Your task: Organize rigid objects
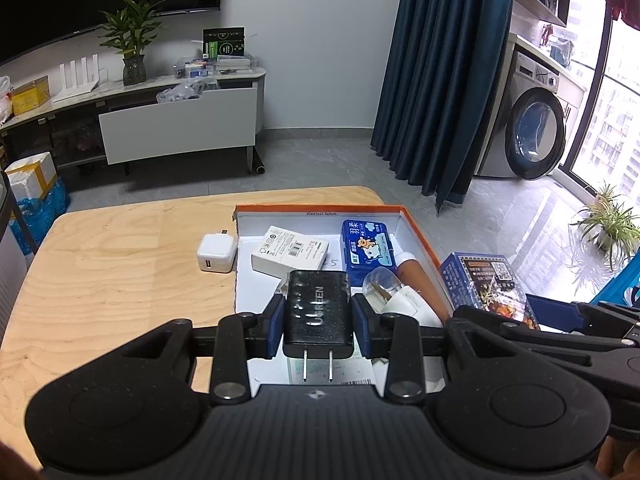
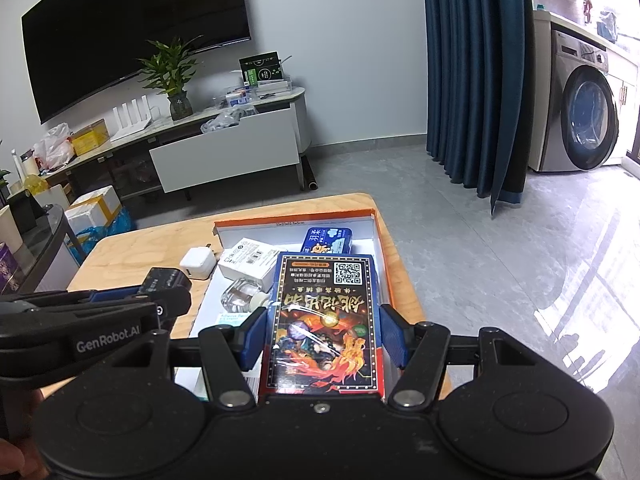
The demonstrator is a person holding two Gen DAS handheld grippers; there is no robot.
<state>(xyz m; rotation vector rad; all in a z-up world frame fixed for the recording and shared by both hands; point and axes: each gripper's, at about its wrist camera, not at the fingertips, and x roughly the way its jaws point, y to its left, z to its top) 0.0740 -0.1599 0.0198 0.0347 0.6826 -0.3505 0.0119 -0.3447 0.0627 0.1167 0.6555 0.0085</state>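
The left tongs [image 1: 318,320] are clenched on a black charger [image 1: 318,310], prongs pointing back toward the camera, held over the near part of the orange-rimmed box [image 1: 416,232]. The right tongs [image 2: 322,336] grip a colourful card box [image 2: 326,320] by its long sides, above that box's right half. Inside lie a white carton [image 1: 290,253], a blue tin [image 1: 368,249], a clear-capped bottle [image 1: 396,294] and a brown tube [image 1: 424,280]. A white charger [image 1: 215,258] sits on the desk [image 1: 120,280] just beside the box's left wall.

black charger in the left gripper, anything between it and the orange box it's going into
Nothing blocks the way: the black charger, clamped in the left gripper, hangs over the open-topped orange box. But the floor right below is crowded by a clear bottle and a white box.
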